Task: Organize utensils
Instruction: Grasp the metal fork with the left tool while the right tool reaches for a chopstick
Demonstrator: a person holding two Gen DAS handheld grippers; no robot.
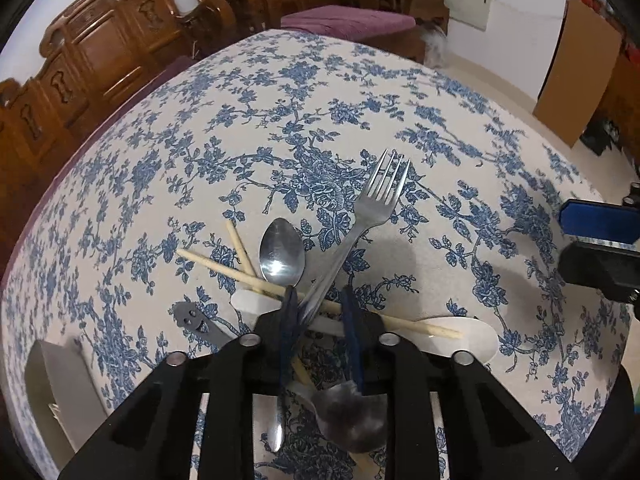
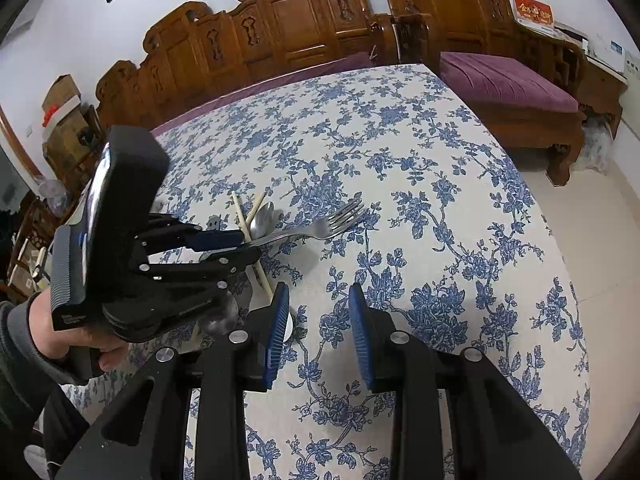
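Note:
A pile of utensils lies on the blue-flowered tablecloth (image 1: 280,128). My left gripper (image 1: 320,306) points down into the pile and is shut on the handle of a steel fork (image 1: 382,192), whose tines point away. Beside the fork lie a steel spoon (image 1: 282,252), wooden chopsticks (image 1: 224,268), a white plastic spoon (image 1: 464,336), a grey handle with holes (image 1: 192,318) and a dark spoon (image 1: 352,416) under the fingers. The right wrist view shows the left gripper (image 2: 244,246) holding the fork (image 2: 340,218) from the side. My right gripper (image 2: 320,312) stands open over bare cloth, to the right of the pile.
Carved wooden benches (image 2: 280,28) with purple cushions (image 2: 508,80) stand along the table's far side. A white box (image 1: 52,392) sits at the near left of the table. Cardboard (image 1: 576,76) leans on the wall at right. A hand (image 2: 60,328) holds the left gripper.

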